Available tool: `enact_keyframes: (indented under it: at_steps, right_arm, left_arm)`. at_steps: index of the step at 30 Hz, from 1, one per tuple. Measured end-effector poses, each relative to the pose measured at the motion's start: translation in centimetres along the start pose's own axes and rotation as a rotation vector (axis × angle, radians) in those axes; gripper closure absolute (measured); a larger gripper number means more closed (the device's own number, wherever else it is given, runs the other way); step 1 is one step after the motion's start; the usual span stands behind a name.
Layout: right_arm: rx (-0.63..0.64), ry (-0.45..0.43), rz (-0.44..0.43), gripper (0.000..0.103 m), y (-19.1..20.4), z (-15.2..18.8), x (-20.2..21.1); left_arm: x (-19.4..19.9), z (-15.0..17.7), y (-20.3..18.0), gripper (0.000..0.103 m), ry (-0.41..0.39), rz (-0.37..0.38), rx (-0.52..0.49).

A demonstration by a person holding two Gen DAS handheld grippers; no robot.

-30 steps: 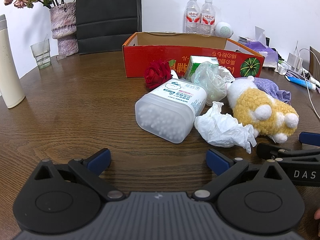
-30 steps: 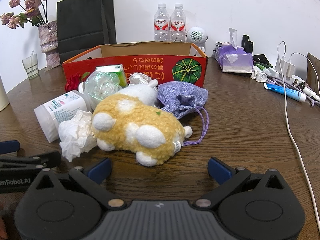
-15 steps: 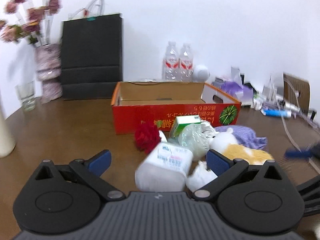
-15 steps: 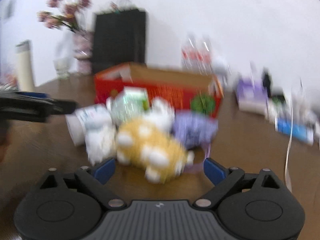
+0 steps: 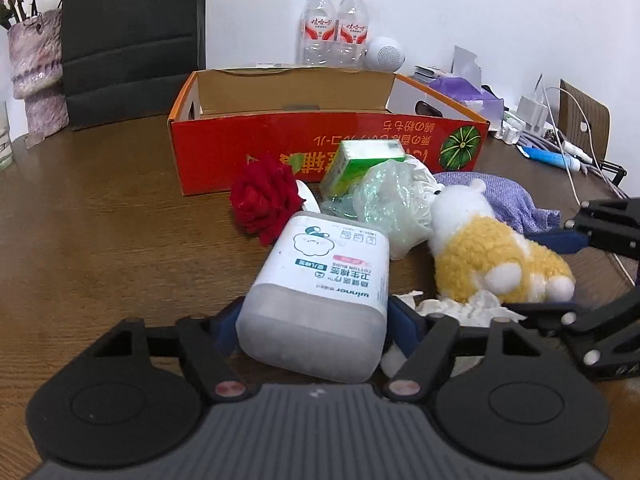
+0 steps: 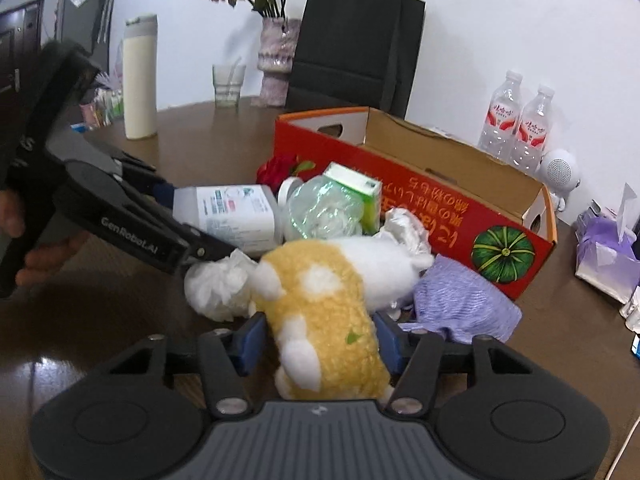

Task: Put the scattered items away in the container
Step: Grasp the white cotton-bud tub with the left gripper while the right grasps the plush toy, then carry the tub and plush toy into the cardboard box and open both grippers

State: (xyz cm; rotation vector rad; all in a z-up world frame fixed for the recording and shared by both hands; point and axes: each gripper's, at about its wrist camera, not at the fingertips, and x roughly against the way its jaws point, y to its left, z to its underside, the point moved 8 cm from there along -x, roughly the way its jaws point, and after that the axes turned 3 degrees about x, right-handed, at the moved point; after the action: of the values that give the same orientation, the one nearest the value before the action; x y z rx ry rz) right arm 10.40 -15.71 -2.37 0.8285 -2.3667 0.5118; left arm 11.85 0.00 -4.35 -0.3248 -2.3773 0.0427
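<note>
I am clamping left gripper on cotton-bud jar, right gripper on plush toy; jaws just closing, both just short of red box.

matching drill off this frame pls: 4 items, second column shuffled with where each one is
1 cotton bud tub
2 plush toy
3 red rose
4 water bottles

A behind the red box
B between the left gripper's fingers
C beside the tub's cap end
D between the right gripper's fingers

Pairs: 1-B, 2-D, 3-C, 4-A
</note>
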Motion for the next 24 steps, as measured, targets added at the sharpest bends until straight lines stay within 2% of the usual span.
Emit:
enact_keyframes:
  at_steps: [2,5,7,9,12,15,19,21,24]
  right_arm:
    - [-0.032,-0.002,0.012,0.055,0.5,0.0,0.1]
    - [-0.069,-0.025,0.033,0.06,1.4,-0.2,1.2]
    - [-0.074,-0.063,0.055,0.06,2.6,-0.6,3.0]
    - [-0.106,-0.112,0.067,0.061,3.6,-0.8,5.1]
    - [-0.104,-0.138,0.171,0.061,4.9,-0.6,7.7]
    - [-0.147,-0.102,0.244,0.061,5.5,1.2,9.1]
    - [-0.187,-0.034,0.347,0.06,5.4,3.3,8.7]
    - [-0.194,-0.013,0.35,0.059,5.9,3.8,8.2]
    - [-0.201,-0.001,0.337,0.057,6.7,4.2,7.8]
  left_arm:
    - [0.4,-0.2,0.4,0.032,-0.025,-0.031,0.029]
    - [2.4,-0.2,0.9,0.035,-0.108,-0.129,0.021]
    - [4.6,0.2,1.2,0.035,-0.163,-0.199,0.042]
    - [6.8,0.9,1.6,0.036,-0.209,-0.223,0.093]
    - [9.2,2.7,2.1,0.037,-0.228,-0.27,0.158]
    - [11.5,4.8,1.4,0.037,-0.256,-0.333,0.128]
    - [12.8,6.1,0.4,0.036,-0.277,-0.334,0.123]
    - [13.0,6.6,0.1,0.036,-0.285,-0.343,0.093]
    - [12.6,7.8,0.3,0.035,-0.237,-0.326,0.092]
